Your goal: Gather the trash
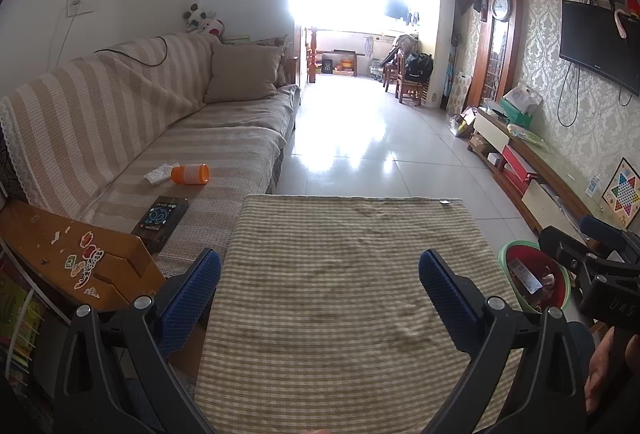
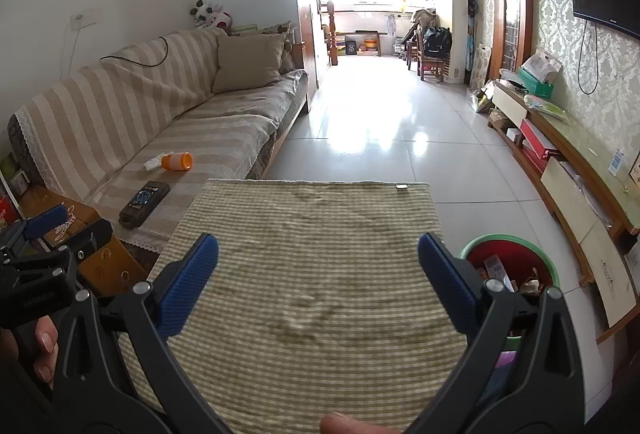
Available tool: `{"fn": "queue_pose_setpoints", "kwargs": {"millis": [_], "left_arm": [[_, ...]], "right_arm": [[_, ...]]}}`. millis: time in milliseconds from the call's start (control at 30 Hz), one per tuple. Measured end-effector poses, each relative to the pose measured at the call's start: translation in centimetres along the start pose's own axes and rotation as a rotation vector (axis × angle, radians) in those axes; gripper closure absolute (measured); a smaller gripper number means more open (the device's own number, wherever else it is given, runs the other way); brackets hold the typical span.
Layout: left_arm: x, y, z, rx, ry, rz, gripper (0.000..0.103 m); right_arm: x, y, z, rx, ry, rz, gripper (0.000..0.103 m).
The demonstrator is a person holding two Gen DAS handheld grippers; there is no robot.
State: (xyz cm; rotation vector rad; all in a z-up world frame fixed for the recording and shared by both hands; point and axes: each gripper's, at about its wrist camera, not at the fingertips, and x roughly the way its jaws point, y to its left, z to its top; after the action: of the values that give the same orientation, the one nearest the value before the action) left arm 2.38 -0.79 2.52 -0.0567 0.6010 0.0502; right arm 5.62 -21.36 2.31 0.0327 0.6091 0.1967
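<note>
On the striped sofa lie an orange bottle on its side, a crumpled white tissue touching it, and a dark box nearer me. The right wrist view shows the same orange bottle, tissue and dark box. A green bin with a red liner holds scraps on the floor to the right of the checked table cloth. My left gripper and right gripper both hang open over the cloth, holding nothing.
A wooden side table with stickers stands left of the cloth. A low TV cabinet runs along the right wall under a wall-mounted TV. Bare tiled floor stretches ahead toward chairs.
</note>
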Motion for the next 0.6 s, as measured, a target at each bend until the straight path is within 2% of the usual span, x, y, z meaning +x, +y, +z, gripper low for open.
{"fn": "queue_pose_setpoints", "kwargs": {"millis": [267,333,600], "left_arm": [[-0.16,-0.25,-0.04,0.000,-0.005,-0.004,0.008],[-0.64,-0.28,-0.11,-0.004,-0.026,-0.017,0.008],[-0.72,-0.58,-0.12,0.017,-0.032,0.004,0.008]], "right_arm": [[0.03,0.02,-0.09,0.003,0.001,-0.001,0.005],[-0.02,0.04,-0.11,0.004,-0.001,-0.001,0.005],[-0.20,-0.15,-0.06,0.009,0.003,-0.001,0.005]]}}
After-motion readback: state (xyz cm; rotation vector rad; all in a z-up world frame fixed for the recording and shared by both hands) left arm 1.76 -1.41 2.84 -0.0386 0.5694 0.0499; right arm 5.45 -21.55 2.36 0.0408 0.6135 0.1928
